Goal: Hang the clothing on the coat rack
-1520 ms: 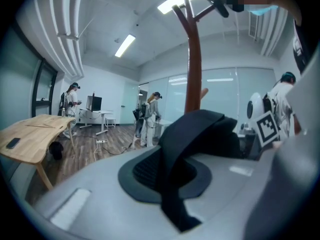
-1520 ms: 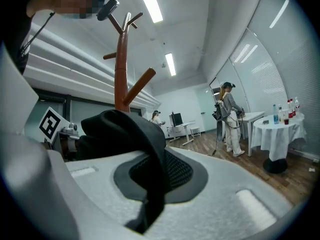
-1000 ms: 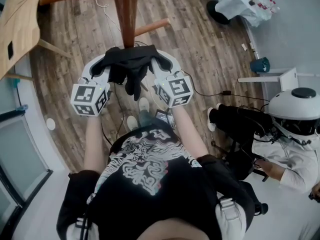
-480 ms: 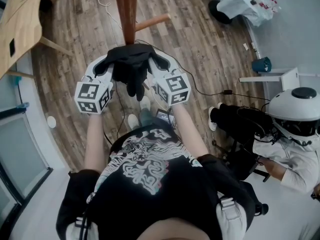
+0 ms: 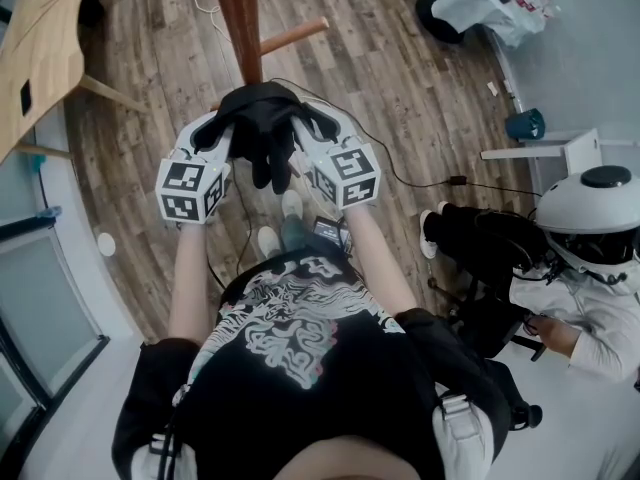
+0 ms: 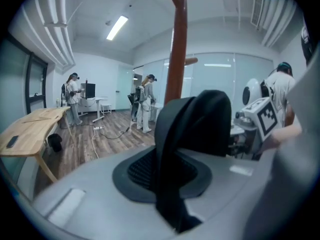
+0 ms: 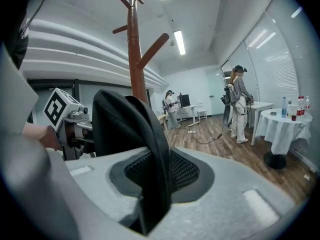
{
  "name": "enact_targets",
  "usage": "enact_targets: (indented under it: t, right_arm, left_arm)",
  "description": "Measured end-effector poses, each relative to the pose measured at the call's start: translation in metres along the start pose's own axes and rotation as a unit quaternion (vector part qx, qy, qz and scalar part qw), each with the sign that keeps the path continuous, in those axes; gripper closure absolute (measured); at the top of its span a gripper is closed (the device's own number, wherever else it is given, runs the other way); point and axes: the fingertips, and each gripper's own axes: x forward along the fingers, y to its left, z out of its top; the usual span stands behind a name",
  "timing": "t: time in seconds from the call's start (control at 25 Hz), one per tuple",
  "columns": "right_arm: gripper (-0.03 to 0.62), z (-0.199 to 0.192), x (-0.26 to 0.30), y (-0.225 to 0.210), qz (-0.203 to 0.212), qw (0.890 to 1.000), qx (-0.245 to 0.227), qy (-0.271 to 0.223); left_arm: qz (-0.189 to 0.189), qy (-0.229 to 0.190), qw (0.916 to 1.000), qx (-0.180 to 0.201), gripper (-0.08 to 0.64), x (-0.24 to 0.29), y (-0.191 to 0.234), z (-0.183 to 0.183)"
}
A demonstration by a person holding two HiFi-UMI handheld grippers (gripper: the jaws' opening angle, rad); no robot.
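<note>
Clothing [image 5: 262, 128], black and bunched, is stretched between my two grippers, close in front of the coat rack [image 5: 238, 18] post. My left gripper [image 5: 220, 134] pinches a fold of it, though its jaws have just been easing apart. My right gripper [image 5: 306, 132] has just been opening its jaws; the cloth stands loosely between them.

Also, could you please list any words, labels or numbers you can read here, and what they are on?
None can be read.
Marker cubes: black-and-white square patterns, no letters.
Shirt: white drawing, no legible words.
Bottles: labels too small to read.
</note>
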Motion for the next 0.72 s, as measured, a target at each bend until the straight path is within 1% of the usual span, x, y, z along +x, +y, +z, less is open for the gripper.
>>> enact_targets:
  t: [0.08,0.2,0.44,0.6,0.72]
  right_arm:
    - [0.491,-0.003,-0.004,0.0,0.001,1.0,0.0,0.004]
    - [0.491,-0.004,-0.01,-0.001,-0.001,1.0,0.002,0.002]
    - [0.489,-0.001,-0.016,-0.002,-0.002,1.0,0.005,-0.002]
    - [0.489,-0.002,-0.023,-0.002,-0.003,1.0,0.007,-0.009]
    - [0.489,-0.001,-0.028,-0.001,-0.003,1.0,0.008,-0.01]
  left_arm:
    - [0.003,0.004,1.0,0.0,0.54,-0.001,-0.002,-0.002]
    - [0.007,0.0,1.0,-0.002,0.537,-0.002,-0.006,-0.003]
    - [0.009,0.001,0.9999,-0.005,0.511,-0.005,-0.007,-0.002]
    - [0.015,-0.004,0.9999,-0.006,0.48,-0.011,-0.011,-0.004]
    - [0.014,-0.002,0.9999,-0.006,0.478,-0.014,-0.014,-0.004]
